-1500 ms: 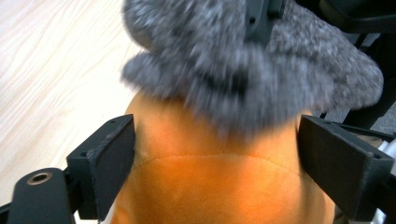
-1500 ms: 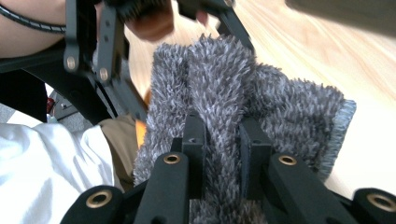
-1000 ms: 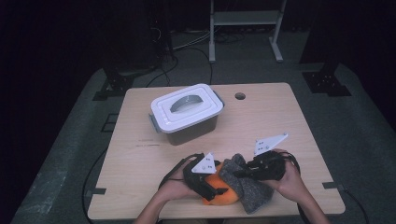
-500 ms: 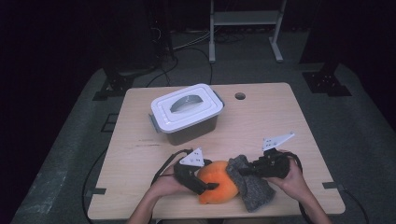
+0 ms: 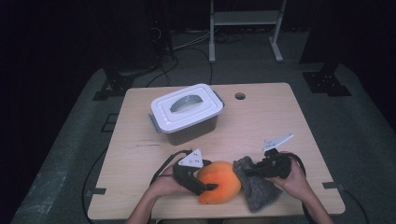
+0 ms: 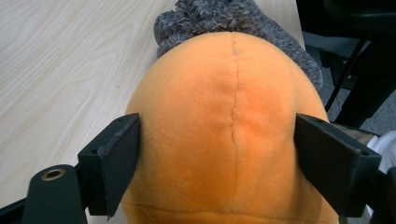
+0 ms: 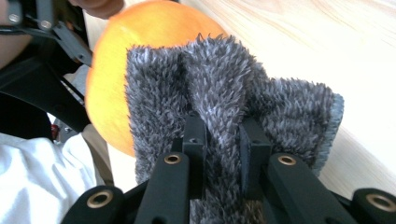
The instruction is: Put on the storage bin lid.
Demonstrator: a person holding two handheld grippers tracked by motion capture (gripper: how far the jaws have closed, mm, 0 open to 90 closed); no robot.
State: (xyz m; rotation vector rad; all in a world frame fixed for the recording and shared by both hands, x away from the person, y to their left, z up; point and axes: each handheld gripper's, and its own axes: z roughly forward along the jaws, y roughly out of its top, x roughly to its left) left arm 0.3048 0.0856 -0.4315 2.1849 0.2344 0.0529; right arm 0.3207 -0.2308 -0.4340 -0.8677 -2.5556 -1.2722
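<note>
Losing the orange plush ball (image 5: 219,181) is the likeliest slip, I judge: its rounded, soft sides give the flat pads little to bite on, so a pull from the other side could squeeze it out between the jaws and send it off the near edge of the wooden table (image 5: 261,126), which lies just beside it. A second risk is the grey fuzzy cloth (image 5: 256,186) tearing free of its pinch, since only a raised fold is caught and the pile is slippery.

Taking the ball as landmark: the left gripper (image 5: 208,186) straddles it with its jaws spread wide, one pad against each flank, clasping the ball. The right gripper (image 7: 223,135) sits on the ball's far side from the left one, its jaws drawn nearly together and pinching a ridge of the cloth, which touches the ball. The lidded white storage box (image 5: 187,112) stands well beyond the ball, apart from it.
</note>
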